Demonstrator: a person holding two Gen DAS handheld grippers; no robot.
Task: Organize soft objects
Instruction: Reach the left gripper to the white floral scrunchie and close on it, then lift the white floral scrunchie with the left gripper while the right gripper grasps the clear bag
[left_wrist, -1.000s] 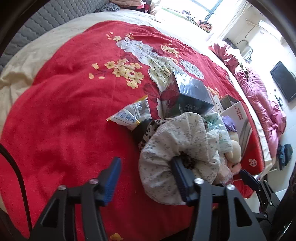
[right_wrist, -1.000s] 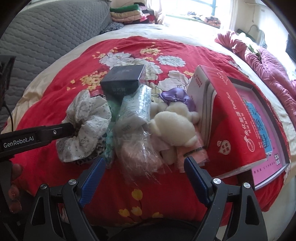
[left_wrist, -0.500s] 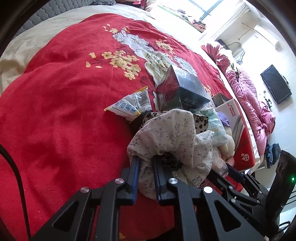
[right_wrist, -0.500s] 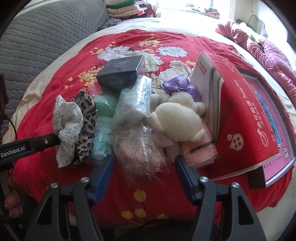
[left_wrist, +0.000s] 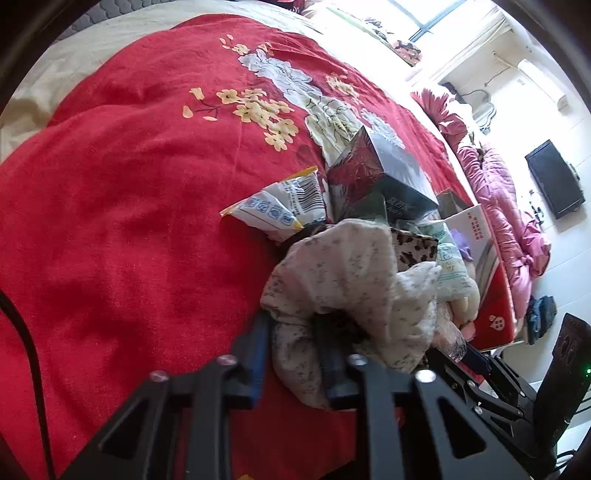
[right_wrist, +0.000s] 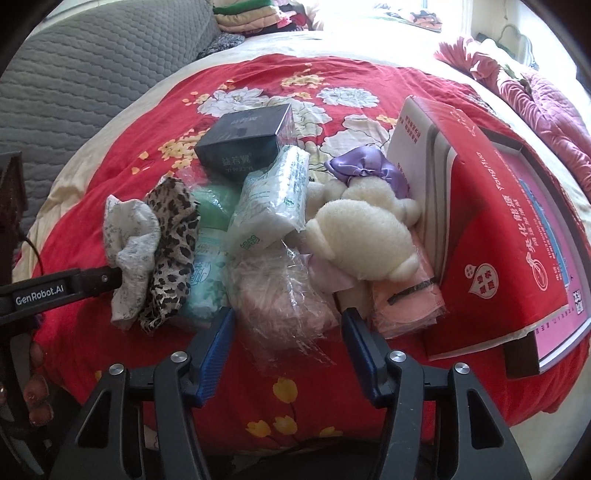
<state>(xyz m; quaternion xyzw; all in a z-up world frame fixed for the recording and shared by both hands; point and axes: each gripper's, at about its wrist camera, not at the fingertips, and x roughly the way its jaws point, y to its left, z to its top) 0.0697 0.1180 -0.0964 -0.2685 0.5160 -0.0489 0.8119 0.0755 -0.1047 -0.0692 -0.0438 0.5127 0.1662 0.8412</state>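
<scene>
Since a second ago, the left tongs (left_wrist: 293, 350) have closed from wide open onto the floral scrunchie (left_wrist: 343, 273) and raised its edge, baring the leopard scrunchie (right_wrist: 171, 254) behind it; the right tongs (right_wrist: 286, 350) have narrowed and moved in on the pink bundle (right_wrist: 280, 291).

On a bed under a red blanket (left_wrist: 122, 206), the left tongs pinch a fold of the floral scrunchie between blue pads, the fabric bunched over and around them. Seen from the right wrist, the floral scrunchie (right_wrist: 129, 247) stands at the left end of the heap, touching the leopard one. The right tongs stand partly open, one pad (right_wrist: 216, 350) on each side of the near end of the plastic-wrapped pink bundle; whether they touch the wrap cannot be told.

Behind the bundle lie a mint pack (right_wrist: 207, 266), a white tissue pack (right_wrist: 273, 199) and a dark box (right_wrist: 247, 142). A cream plush toy (right_wrist: 364, 236) lies against a purple satin bow (right_wrist: 365, 168) and on a pink cloth (right_wrist: 406, 299), beside a red carton (right_wrist: 491, 240) that leans on a pink-lined tray (right_wrist: 554, 258). A snack packet (left_wrist: 280, 206) lies left of the dark box in the left view.
</scene>
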